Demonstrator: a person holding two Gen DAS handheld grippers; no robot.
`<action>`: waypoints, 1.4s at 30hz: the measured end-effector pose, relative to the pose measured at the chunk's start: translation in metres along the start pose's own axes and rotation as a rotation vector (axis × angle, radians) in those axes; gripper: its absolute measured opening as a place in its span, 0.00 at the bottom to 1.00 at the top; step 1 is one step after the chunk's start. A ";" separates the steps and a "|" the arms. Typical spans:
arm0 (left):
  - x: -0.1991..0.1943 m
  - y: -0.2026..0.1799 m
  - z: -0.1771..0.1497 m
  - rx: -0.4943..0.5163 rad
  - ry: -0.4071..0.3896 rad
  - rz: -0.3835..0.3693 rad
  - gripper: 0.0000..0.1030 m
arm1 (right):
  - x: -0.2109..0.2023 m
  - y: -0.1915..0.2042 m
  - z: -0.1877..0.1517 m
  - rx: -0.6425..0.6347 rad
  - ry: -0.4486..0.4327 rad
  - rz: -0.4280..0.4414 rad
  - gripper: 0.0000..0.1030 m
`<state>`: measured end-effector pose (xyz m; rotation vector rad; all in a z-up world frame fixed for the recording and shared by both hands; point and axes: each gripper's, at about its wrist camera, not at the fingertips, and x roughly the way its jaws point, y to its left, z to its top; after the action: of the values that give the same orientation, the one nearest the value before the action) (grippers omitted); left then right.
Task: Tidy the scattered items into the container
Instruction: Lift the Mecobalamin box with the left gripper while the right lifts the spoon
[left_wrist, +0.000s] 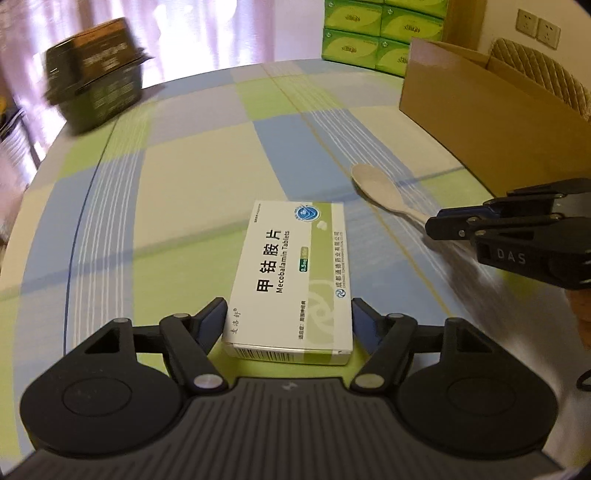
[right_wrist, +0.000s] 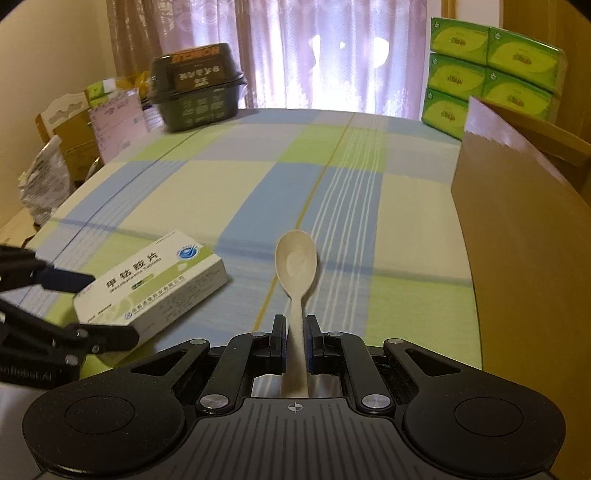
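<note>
Now, from the left wrist view, your left gripper (left_wrist: 289, 314) has its fingers (left_wrist: 213, 314) spread to either side of the near end of the medicine box (left_wrist: 291, 275), which lies flat on the checked worktop (left_wrist: 192, 177). The pads look just beside the box's long sides, perhaps touching, but you cannot tell from here whether they are pressing yet, so treat it as unheld. Push a little deeper along the box before you squeeze, so the pads bear on more of its sides than just the corners; a thin carton can pivot if pinched only at its end. Keep the gripper level and centred so both pads meet the sides together. Past the box and to its right, the pale spoon (left_wrist: 373, 188) lies with its handle reaching into the right gripper (left_wrist: 448, 225), and beyond that stands the cardboard box (left_wrist: 461, 107), the container you are filling.

Through the right wrist view, the right gripper's fingers (right_wrist: 277, 343) are drawn in close on the spoon's handle (right_wrist: 296, 332), which runs straight between them, with the bowl (right_wrist: 296, 262) pointing away. They appear to clamp it, though a sliver of gap on either side leaves that a judgement. Squeeze firmly before lifting, since the handle is narrow and smooth and the bowl end may droop. The cardboard box's wall (right_wrist: 524, 266) rises right of the spoon, so lift clear above its rim before swinging across. The medicine box (right_wrist: 155, 286) sits left of the spoon, apart from it, so the two lifts should not interfere.
</note>
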<state>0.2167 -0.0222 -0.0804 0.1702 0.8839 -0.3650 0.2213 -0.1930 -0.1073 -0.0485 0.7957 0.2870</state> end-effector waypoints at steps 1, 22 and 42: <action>-0.008 -0.004 -0.009 -0.022 -0.001 0.002 0.66 | -0.008 0.002 -0.006 -0.003 0.003 -0.003 0.11; -0.040 -0.018 -0.044 -0.093 0.009 -0.008 0.71 | -0.010 0.019 -0.031 -0.120 0.031 -0.035 0.12; -0.038 -0.012 -0.031 -0.071 0.002 0.012 0.80 | 0.002 0.018 -0.022 -0.155 0.022 -0.034 0.12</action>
<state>0.1677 -0.0145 -0.0699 0.1106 0.8966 -0.3219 0.2026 -0.1787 -0.1233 -0.2109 0.7930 0.3158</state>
